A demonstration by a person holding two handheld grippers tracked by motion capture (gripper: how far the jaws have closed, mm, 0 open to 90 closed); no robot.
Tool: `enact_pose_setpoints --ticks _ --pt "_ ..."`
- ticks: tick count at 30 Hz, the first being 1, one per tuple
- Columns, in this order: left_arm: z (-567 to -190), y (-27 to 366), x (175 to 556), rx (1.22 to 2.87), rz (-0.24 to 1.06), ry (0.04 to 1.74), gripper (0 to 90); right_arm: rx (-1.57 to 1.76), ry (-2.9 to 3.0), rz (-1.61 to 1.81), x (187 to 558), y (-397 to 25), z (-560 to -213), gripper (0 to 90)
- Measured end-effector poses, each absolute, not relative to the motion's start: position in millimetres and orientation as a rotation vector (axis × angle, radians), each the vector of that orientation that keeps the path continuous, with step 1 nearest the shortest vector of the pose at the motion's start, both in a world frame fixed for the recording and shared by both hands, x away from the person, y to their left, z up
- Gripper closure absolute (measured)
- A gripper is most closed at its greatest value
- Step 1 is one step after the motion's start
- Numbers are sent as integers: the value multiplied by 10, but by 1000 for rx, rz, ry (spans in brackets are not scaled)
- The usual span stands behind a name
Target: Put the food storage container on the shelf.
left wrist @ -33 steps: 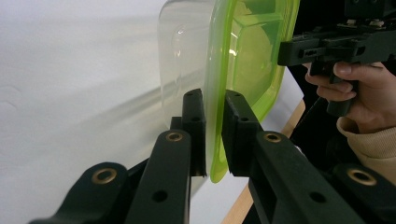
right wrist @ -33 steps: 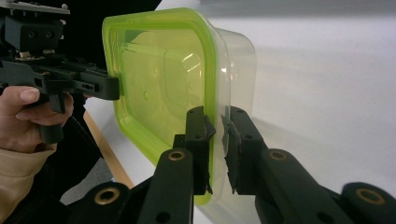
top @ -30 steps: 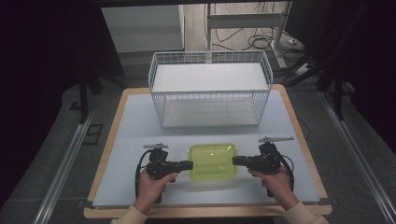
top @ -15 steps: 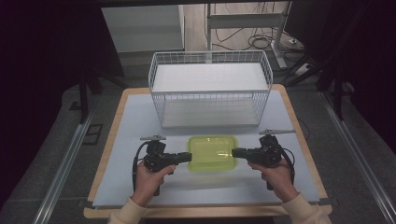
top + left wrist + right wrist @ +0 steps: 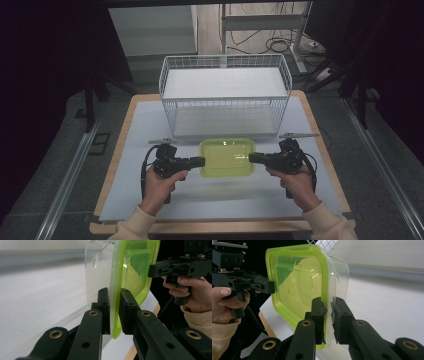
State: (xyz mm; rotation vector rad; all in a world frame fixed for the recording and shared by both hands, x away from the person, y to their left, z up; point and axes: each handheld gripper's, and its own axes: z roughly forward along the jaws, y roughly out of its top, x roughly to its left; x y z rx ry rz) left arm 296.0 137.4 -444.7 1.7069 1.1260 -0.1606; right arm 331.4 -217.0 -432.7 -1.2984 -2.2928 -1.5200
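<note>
Left tool (image 5: 201,161) and right tool (image 5: 252,158) each clench the lime-lidded clear plastic box (image 5: 227,157) at 9 and 3 o'clock; its underside is hidden

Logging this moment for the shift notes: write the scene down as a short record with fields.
held item: clear container with green lid, lidded
left gripper: jaws clamped on the lid's rim at the container's left end
right gripper: jaws clamped on the rim at the opposite end
container position: in front of the wire basket, not inside it
basket contents: nothing seen
surface: white mat on a wooden table
</note>
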Motion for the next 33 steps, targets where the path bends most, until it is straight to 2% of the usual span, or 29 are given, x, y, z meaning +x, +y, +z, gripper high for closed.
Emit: enact_pose_setpoints --ticks 33 --pt "-3923 1372 3199 1709 -87 1069 807 -1293 -2319 -1603 3512 -2157 -3832 801"
